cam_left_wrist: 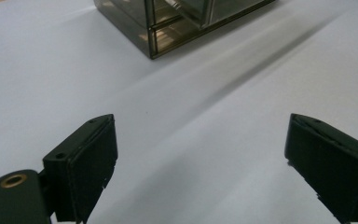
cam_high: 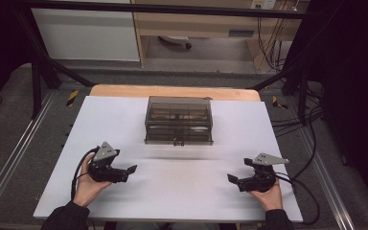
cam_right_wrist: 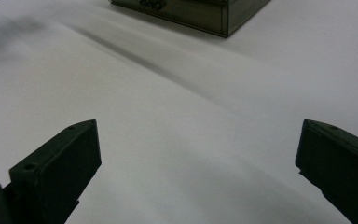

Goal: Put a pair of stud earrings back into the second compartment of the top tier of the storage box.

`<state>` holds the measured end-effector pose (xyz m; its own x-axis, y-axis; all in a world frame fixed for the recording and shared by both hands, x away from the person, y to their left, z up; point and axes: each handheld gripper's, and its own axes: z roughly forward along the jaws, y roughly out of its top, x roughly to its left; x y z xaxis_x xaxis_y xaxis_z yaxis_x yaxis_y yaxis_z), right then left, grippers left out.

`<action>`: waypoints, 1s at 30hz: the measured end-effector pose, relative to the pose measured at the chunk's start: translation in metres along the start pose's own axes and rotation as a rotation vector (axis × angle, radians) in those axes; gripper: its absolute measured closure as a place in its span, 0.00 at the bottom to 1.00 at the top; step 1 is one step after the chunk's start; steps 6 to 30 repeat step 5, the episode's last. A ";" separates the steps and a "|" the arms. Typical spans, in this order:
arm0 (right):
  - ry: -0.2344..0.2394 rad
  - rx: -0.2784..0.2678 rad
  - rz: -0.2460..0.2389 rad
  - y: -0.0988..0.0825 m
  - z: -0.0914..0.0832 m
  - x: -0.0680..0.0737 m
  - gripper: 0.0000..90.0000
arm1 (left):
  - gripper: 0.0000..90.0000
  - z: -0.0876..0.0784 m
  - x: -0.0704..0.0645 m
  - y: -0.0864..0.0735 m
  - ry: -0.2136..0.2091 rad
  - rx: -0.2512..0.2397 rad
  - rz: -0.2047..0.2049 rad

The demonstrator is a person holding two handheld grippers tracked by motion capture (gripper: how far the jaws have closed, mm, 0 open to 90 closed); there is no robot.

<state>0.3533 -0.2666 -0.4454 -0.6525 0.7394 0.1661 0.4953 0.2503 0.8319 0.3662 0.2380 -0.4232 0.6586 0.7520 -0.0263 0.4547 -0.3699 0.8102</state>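
A smoky see-through plastic box (cam_high: 178, 120) with inner compartments and a small front latch stands shut at the middle of the white table top (cam_high: 124, 120). My left gripper (cam_high: 130, 173) rests low at the front left, pointing right, well short of the box. Its jaws stand wide apart over bare table in the left gripper view (cam_left_wrist: 200, 168), with a corner of the box (cam_left_wrist: 168, 23) ahead. My right gripper (cam_high: 235, 182) lies at the front right, pointing left. It is open too (cam_right_wrist: 198, 172), with the box's latch side (cam_right_wrist: 200, 14) far ahead.
The wooden table edge (cam_high: 172, 91) shows behind the white sheet. Black frame bars (cam_high: 43, 72) and cables (cam_high: 292, 120) flank the table. A white cabinet (cam_high: 86, 33) and a wooden desk (cam_high: 196, 24) stand beyond. A cable trails from each gripper.
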 end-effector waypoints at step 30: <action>0.000 -0.003 -0.002 0.000 0.000 0.000 0.01 | 0.10 -0.004 0.002 -0.007 0.001 -0.014 -0.004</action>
